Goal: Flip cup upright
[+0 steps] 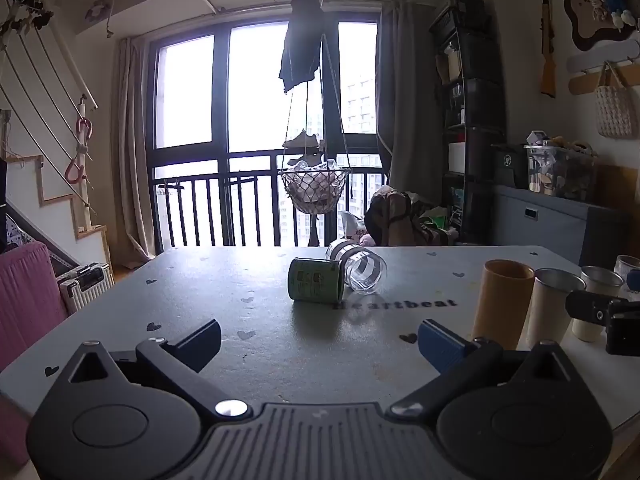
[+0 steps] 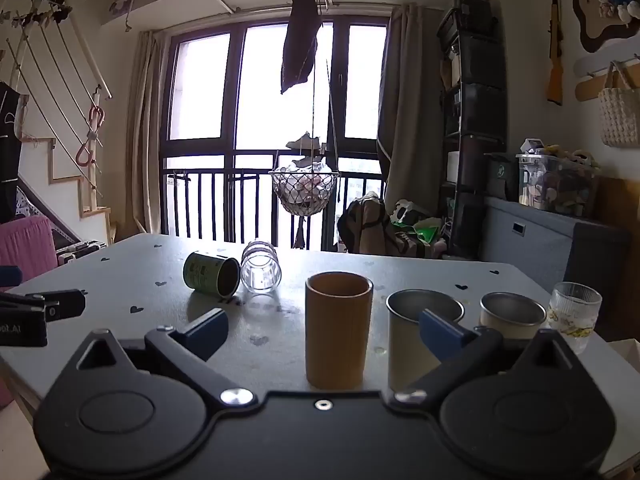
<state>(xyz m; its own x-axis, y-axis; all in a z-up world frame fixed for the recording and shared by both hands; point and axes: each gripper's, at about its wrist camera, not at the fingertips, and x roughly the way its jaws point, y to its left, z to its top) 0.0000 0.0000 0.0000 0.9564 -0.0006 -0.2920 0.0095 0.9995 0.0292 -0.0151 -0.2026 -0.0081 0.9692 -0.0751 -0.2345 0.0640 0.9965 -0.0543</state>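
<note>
A green cup (image 1: 316,285) lies on its side on the grey table (image 1: 240,320), with a clear glass (image 1: 358,266) on its side touching it on the right. Both show in the right wrist view too, the green cup (image 2: 211,273) and the clear glass (image 2: 261,267). My left gripper (image 1: 320,340) is open and empty, low over the table, short of the green cup. My right gripper (image 2: 324,330) is open and empty, with an upright tan cup (image 2: 338,330) standing between its fingers, untouched.
Upright cups stand in a row at the right: the tan cup (image 1: 502,304), two metal cups (image 2: 420,336) (image 2: 512,316) and a patterned glass (image 2: 574,314). The right gripper shows in the left view (image 1: 604,316), the left one in the right view (image 2: 36,312).
</note>
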